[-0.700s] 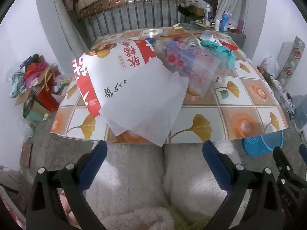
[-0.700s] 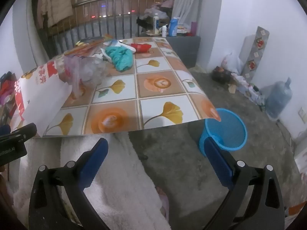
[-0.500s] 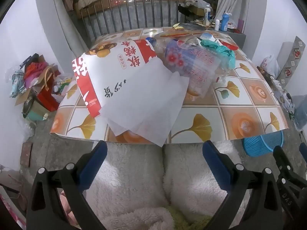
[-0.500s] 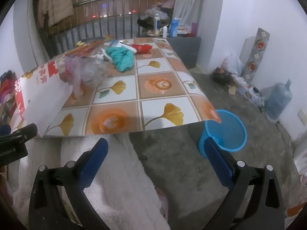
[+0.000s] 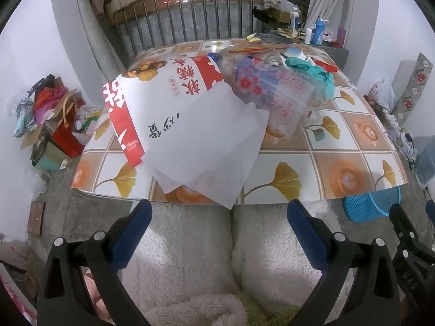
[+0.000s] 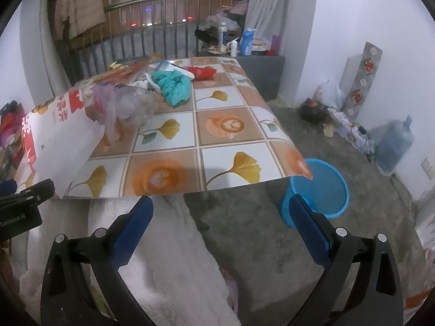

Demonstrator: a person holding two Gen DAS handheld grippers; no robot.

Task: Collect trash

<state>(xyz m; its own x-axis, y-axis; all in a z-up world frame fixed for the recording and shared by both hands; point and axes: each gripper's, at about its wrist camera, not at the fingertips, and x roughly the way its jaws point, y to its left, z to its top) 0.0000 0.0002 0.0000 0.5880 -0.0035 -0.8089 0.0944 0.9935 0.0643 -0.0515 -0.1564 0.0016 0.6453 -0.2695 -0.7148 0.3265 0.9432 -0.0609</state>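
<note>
Trash lies on a low table covered with a ginkgo-leaf oilcloth (image 5: 320,174) (image 6: 217,138). A big red-and-white paper bag (image 5: 174,114) (image 6: 57,133) with white sheets spills over the near edge. Behind it sit a crumpled clear plastic bag with red flowers (image 5: 269,92) (image 6: 122,103), a teal plastic bag (image 5: 312,70) (image 6: 171,84) and a red wrapper (image 6: 201,72). A blue mesh waste basket (image 6: 320,190) (image 5: 372,206) stands on the floor at the table's right corner. My left gripper (image 5: 218,217) and right gripper (image 6: 220,214) hang open, short of the table, nothing between their fingers.
White fleece-covered knees (image 5: 190,255) fill the space below both grippers. A heap of bags and boxes (image 5: 51,119) lies on the floor left of the table. A metal railing (image 6: 152,38), bottles (image 6: 246,42) on a dark cabinet, a water jug (image 6: 394,146) and floor clutter line the room.
</note>
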